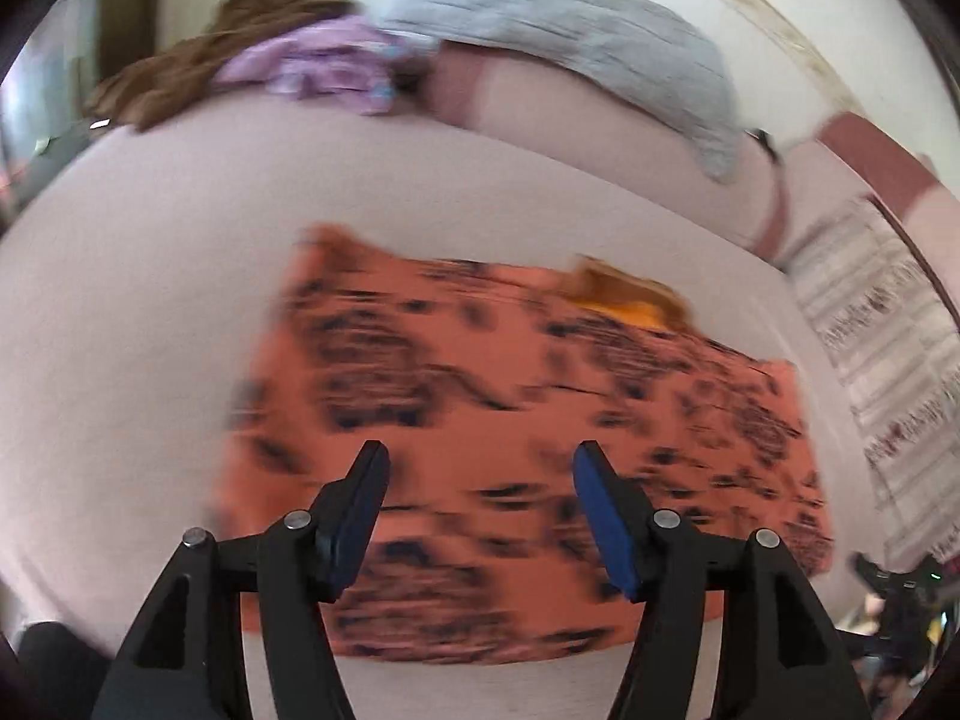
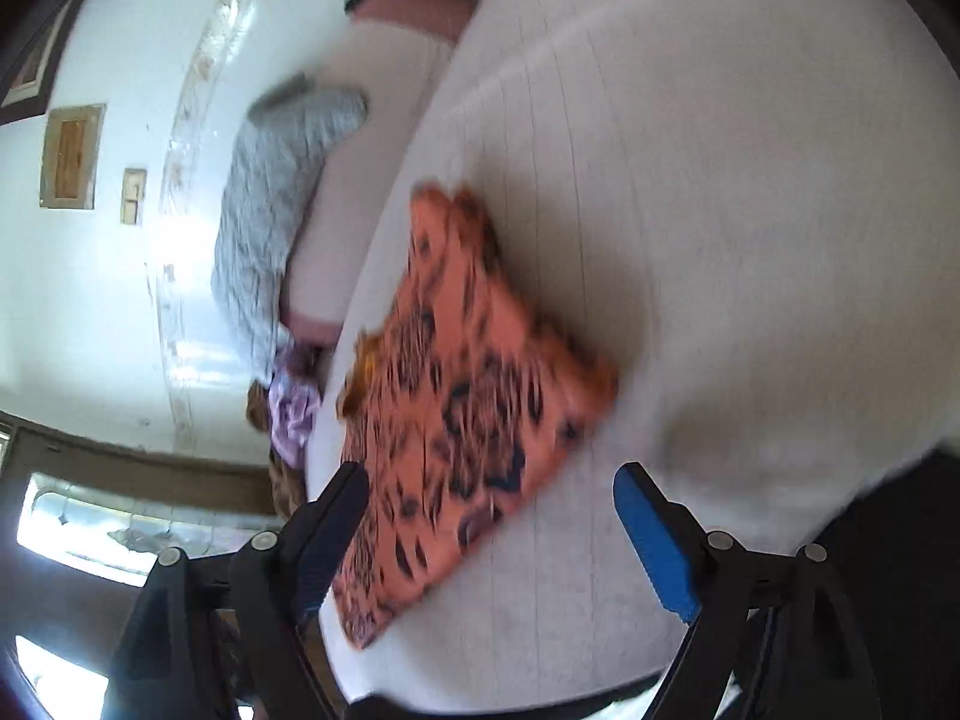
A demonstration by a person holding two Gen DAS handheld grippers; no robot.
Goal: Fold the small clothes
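Observation:
An orange garment with dark blue print (image 1: 528, 438) lies folded and flat on the white bed (image 1: 150, 300). It also shows in the right wrist view (image 2: 468, 396). My left gripper (image 1: 480, 462) is open and empty, hovering above the garment's near part. My right gripper (image 2: 492, 480) is open and empty, above the garment's near edge; the view is tilted sideways. Both views are blurred by motion.
A grey blanket (image 1: 576, 42) lies over a pink pillow (image 1: 600, 120) at the bed's far side. A purple garment (image 1: 324, 66) and a brown one (image 1: 180, 78) lie beside it. A patterned cloth (image 1: 882, 360) is at the right. The other gripper (image 1: 900, 588) shows at the lower right.

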